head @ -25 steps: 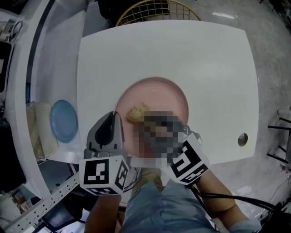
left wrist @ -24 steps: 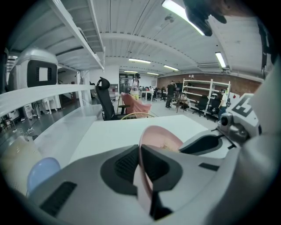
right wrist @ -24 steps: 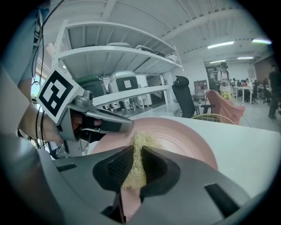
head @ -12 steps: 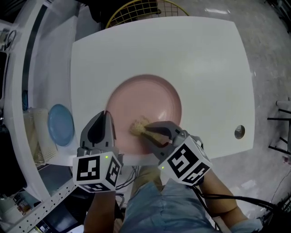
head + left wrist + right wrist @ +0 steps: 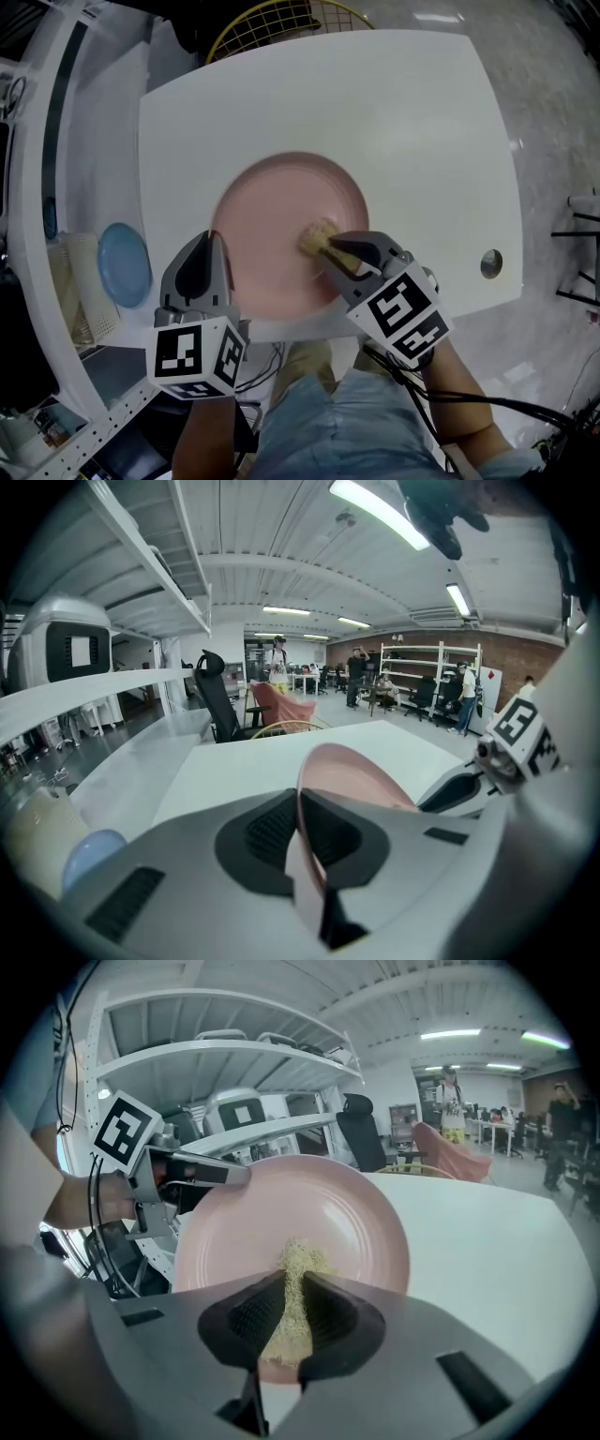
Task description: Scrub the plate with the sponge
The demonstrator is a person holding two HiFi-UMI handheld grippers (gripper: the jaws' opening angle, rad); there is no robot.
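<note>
At the far left a blue dish sits off the white table, out of the way and no part of this step. Next to it, the left gripper is clamped on the near-left rim of the pink plate, its dark pads pinching the thin edge from both sides. The plate lies at the middle of the table; whether its gripped edge is raised a little off the top I cannot tell.

That hold looks like the anchor, so it should stay firm and quiet while the other side works. A rim grip this narrow could let the plate pivot if the scrubbing pushes sideways too hard.

Right of centre, the tan sponge presses on the plate's inner face towards its right half. It is squeezed between the closed jaws of the right gripper, with a good tuft sticking out past the tips.

To scrub well, I judge that only that tuft should meet the plate, never the hard jaw tips. Strokes should be short, overlapping and angled downward, sweeping the flat centre and then the sloped wall near the rim. Pressure should be moderate, as the sponge is soft and could work loose.
</note>
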